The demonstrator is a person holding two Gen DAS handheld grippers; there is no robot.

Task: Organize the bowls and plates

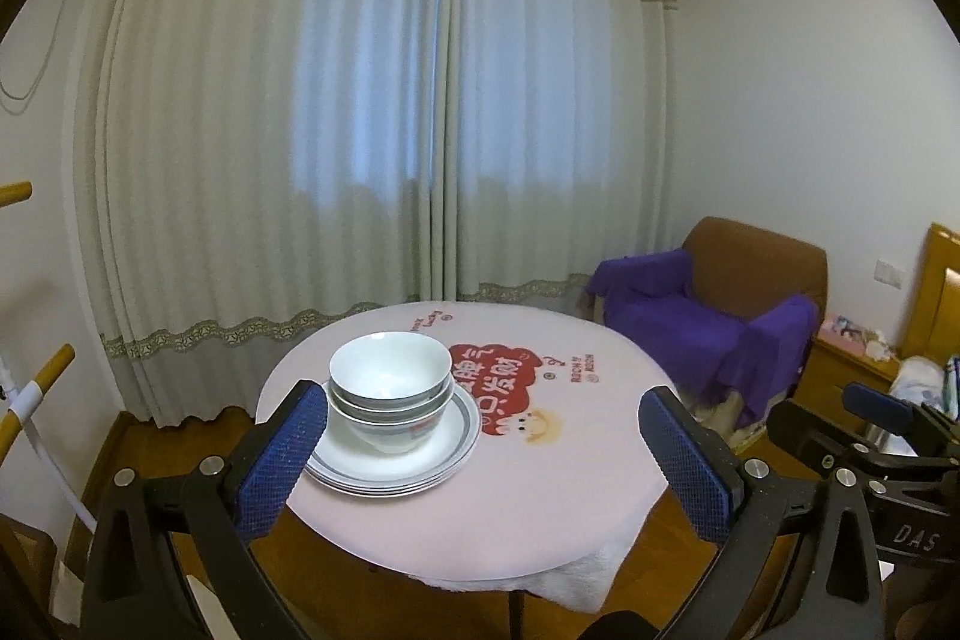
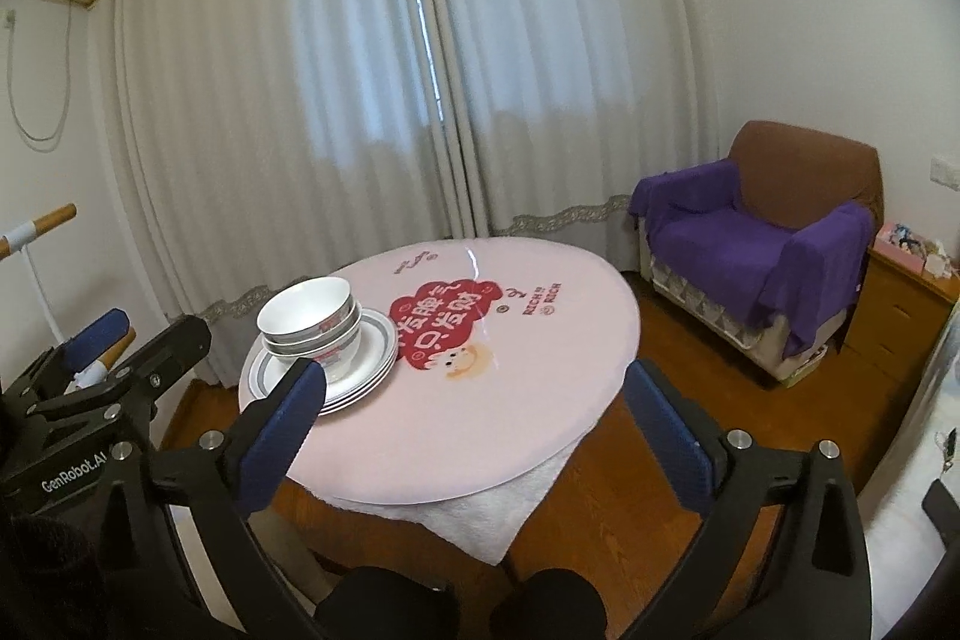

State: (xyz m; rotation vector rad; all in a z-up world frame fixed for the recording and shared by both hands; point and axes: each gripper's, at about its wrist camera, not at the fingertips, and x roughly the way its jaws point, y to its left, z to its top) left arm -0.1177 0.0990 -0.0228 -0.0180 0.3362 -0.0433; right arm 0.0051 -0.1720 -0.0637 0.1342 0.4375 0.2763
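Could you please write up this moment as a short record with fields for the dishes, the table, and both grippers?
dishes: nested bowls stacked on a pile of plates
table: round table, pink printed cover
dish position: toward the table's left side in both views
left gripper: open, empty, back from the table
right gripper: open, empty, back from the table
background: curtains, armchair with purple throw

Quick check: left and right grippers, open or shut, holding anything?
Left gripper: open, jaws wide, nothing between them; the stacked bowls sit apart on the plates.
Right gripper: open, holding nothing.
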